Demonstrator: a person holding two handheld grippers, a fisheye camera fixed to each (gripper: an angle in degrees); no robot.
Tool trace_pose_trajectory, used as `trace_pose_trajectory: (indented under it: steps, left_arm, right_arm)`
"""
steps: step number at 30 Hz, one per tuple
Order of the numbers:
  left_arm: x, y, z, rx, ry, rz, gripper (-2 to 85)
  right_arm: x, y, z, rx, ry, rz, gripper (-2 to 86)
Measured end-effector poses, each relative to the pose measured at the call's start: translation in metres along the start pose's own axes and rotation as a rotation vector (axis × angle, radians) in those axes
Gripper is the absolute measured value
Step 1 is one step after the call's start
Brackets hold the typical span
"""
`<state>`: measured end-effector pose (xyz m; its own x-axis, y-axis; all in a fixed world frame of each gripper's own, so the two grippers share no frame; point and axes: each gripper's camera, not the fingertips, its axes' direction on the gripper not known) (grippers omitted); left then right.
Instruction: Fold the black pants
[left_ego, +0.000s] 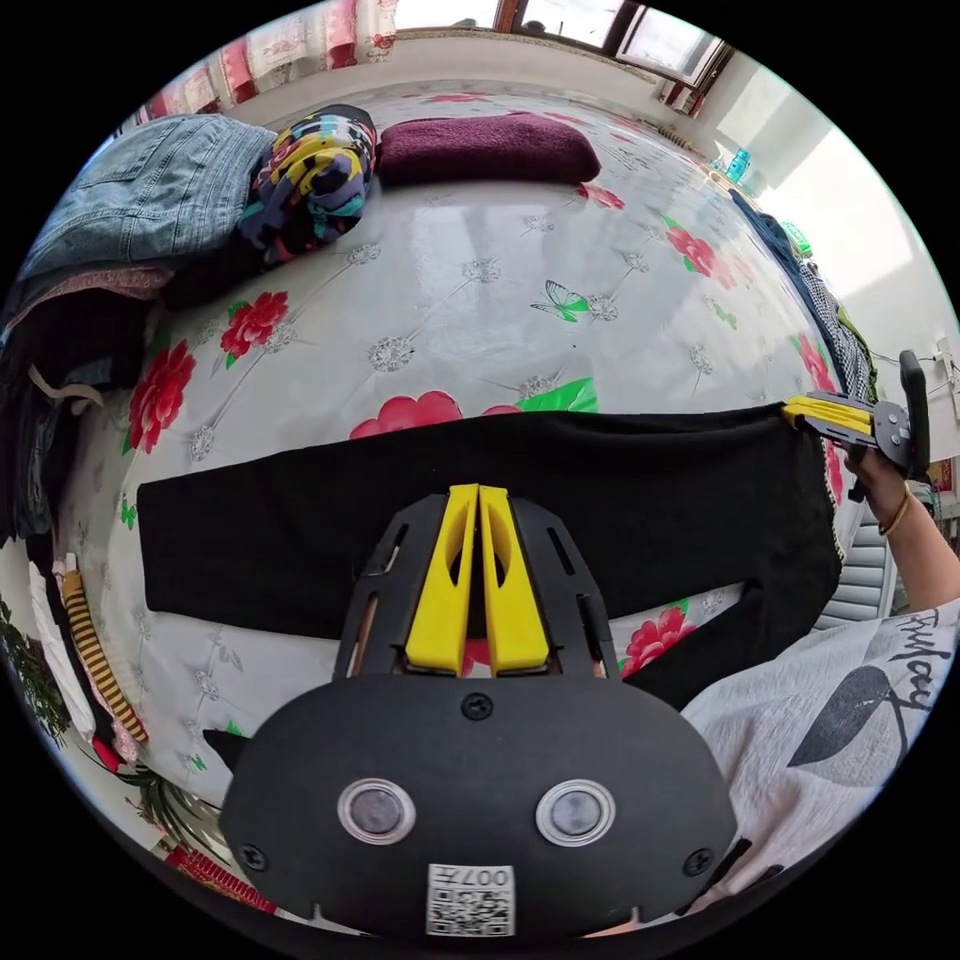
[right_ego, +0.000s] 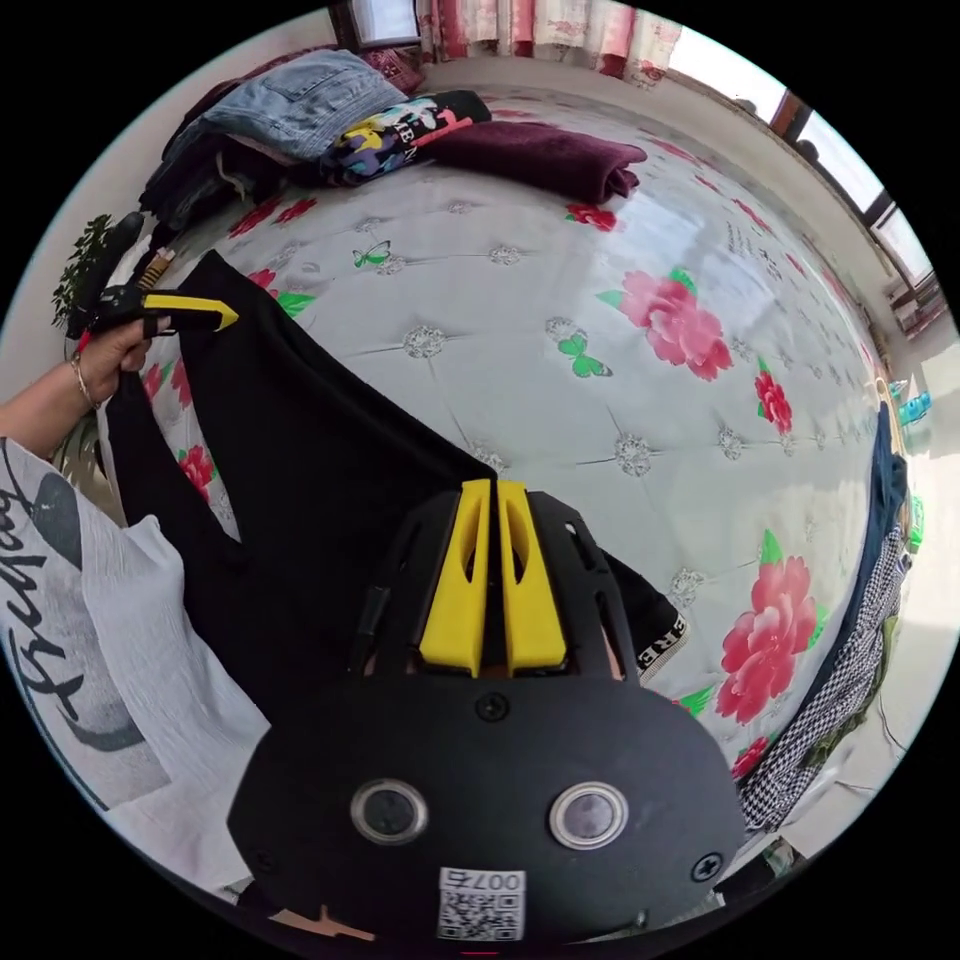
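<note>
Floral bed cover (left_ego: 480, 300): glossy white quilting, red flowers, butterflies.
Black pants (left_ego: 640, 500): plain, matte, spread across the cover's near edge, one leg hanging off.
Waistband (right_ego: 665, 640): lettered; right gripper view alone shows it, unreadable.
Left gripper (left_ego: 478, 495): jaws closed, pinching the pants.
Right gripper (right_ego: 492, 490): jaws closed, pinching the pants.

The black gripper housing (right_ego: 480, 800) carries a white sticker with a square code and the mirrored digits "007". The black pants' woven waistband (right_ego: 662, 645) shows pale letters "RE", the rest hidden.
</note>
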<state>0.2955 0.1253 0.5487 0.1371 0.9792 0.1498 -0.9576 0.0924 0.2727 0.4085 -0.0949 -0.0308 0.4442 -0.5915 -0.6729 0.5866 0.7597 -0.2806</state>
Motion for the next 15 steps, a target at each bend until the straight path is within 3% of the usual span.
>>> trace_pose_trajectory:
  steps: [6, 8, 11, 15]
  left_arm:
    - [0.007, -0.006, -0.006, -0.001, 0.004, 0.001, -1.0]
    - [0.008, -0.008, -0.008, 0.0, 0.01, -0.009, -1.0]
    - [0.011, -0.012, -0.013, -0.001, 0.013, -0.027, -1.0]
    - [0.013, -0.016, -0.034, 0.037, -0.007, -0.061, -1.0]
  right_arm:
    - [0.061, -0.002, -0.005, 0.022, -0.136, 0.196, -0.2]
    - [0.079, 0.004, -0.002, 0.022, -0.005, 0.346, -0.3]
    - [0.095, 0.015, -0.015, 0.073, -0.077, 0.37, -0.3]
    - [0.092, 0.045, -0.04, 0.102, -0.024, 0.358, -0.2]
